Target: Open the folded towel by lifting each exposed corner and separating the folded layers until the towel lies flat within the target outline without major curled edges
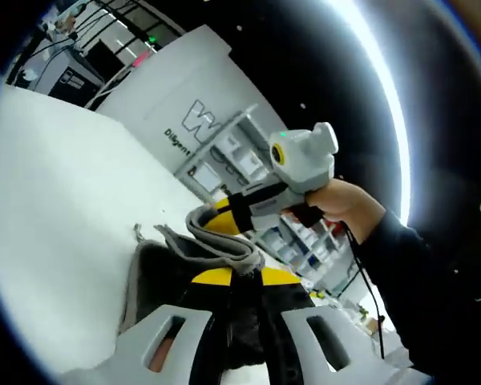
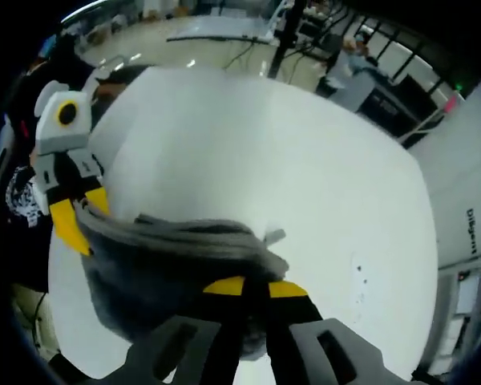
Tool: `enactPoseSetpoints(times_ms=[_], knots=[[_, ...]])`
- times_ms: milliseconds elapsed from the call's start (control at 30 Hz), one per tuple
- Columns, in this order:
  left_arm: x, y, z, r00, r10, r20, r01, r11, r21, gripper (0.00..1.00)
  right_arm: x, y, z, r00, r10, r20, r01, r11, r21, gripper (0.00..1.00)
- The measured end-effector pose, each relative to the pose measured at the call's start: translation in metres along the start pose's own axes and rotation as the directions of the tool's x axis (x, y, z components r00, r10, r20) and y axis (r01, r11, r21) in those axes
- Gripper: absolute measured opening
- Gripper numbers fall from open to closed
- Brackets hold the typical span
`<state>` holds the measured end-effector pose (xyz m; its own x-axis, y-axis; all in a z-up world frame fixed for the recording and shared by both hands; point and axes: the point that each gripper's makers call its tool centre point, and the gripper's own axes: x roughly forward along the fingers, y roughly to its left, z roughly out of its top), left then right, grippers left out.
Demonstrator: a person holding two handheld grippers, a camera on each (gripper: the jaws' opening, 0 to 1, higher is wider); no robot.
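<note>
1. White desk (image 2: 289, 160) under workshop lights, racks and cables behind.
2. Grey towel (image 2: 168, 257) held up off the desk, bunched and sagging between both tongs.
3. Left tongs (image 1: 234, 277) clamped on one towel edge; right tongs (image 2: 255, 286) clamped on the opposite edge.
4. Best done now, by judgement: pull hands apart until layers separate, keep both grips firm, lower evenly onto desk, smooth out curls. Target outline not discernible.

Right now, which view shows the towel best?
Right gripper view: the grey towel hangs stretched between the right gripper and left gripper. Left gripper view shows a bunched edge by its jaws.
</note>
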<state>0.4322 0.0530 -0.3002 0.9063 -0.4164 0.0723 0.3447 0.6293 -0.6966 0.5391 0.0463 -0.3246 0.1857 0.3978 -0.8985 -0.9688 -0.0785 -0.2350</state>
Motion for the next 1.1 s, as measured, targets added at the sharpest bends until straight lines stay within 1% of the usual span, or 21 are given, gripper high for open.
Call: enactPoseSetpoints(times_ms=[67, 200, 300, 333, 433, 533, 633, 667, 733, 833, 1000, 1100], knots=[[0.000, -0.001, -0.001, 1.000, -0.001, 0.001, 0.001, 1.000, 0.008, 0.08, -0.002, -0.001, 0.000, 1.000, -0.004, 0.009, 0.003, 1.000, 0.004, 0.02], [0.001, -0.001, -0.004, 1.000, 0.002, -0.004, -0.002, 1.000, 0.023, 0.08, -0.004, 0.000, 0.000, 1.000, -0.012, 0.000, 0.012, 1.000, 0.001, 0.02], [0.001, -0.006, -0.002, 1.000, -0.004, 0.001, 0.004, 0.999, 0.036, 0.08, -0.006, 0.003, 0.000, 1.000, -0.014, -0.002, 0.014, 1.000, -0.015, 0.02], [0.001, -0.009, -0.001, 1.000, -0.011, 0.005, 0.010, 0.999, 0.050, 0.08, -0.006, 0.005, 0.001, 1.000, -0.014, -0.001, 0.014, 1.000, -0.021, 0.02], [0.002, -0.018, -0.002, 0.999, -0.039, 0.000, 0.038, 0.991, 0.128, 0.08, -0.009, 0.008, 0.004, 1.000, -0.012, 0.005, 0.012, 1.000, -0.028, 0.02], [0.003, -0.021, -0.002, 0.999, -0.040, 0.000, 0.039, 0.990, 0.138, 0.08, -0.010, 0.008, 0.003, 1.000, -0.013, 0.007, 0.013, 0.999, -0.029, 0.02], [0.004, -0.021, -0.002, 0.999, -0.041, -0.005, 0.042, 0.990, 0.133, 0.08, -0.012, 0.008, -0.001, 1.000, -0.021, 0.003, 0.021, 0.999, -0.029, 0.02], [0.005, -0.022, -0.003, 0.999, -0.044, -0.008, 0.044, 0.990, 0.133, 0.08, -0.013, 0.004, -0.002, 1.000, -0.022, 0.001, 0.022, 0.999, -0.029, 0.02], [0.006, -0.024, -0.004, 0.999, -0.048, -0.014, 0.050, 0.989, 0.139, 0.08, -0.015, 0.003, -0.003, 1.000, -0.023, 0.001, 0.023, 0.999, -0.026, 0.02], [0.008, -0.030, -0.004, 0.998, -0.059, -0.017, 0.061, 0.986, 0.154, 0.09, -0.018, 0.005, -0.006, 1.000, -0.015, 0.002, 0.015, 1.000, -0.006, 0.02], [0.012, -0.036, -0.005, 0.997, -0.069, -0.025, 0.073, 0.979, 0.191, 0.09, -0.018, 0.005, -0.008, 0.999, -0.031, 0.026, 0.032, 0.999, -0.018, 0.03], [0.014, -0.041, -0.005, 0.997, -0.075, -0.028, 0.079, 0.976, 0.204, 0.09, -0.019, 0.006, -0.009, 0.998, -0.026, 0.051, 0.027, 1.000, -0.007, 0.03]])
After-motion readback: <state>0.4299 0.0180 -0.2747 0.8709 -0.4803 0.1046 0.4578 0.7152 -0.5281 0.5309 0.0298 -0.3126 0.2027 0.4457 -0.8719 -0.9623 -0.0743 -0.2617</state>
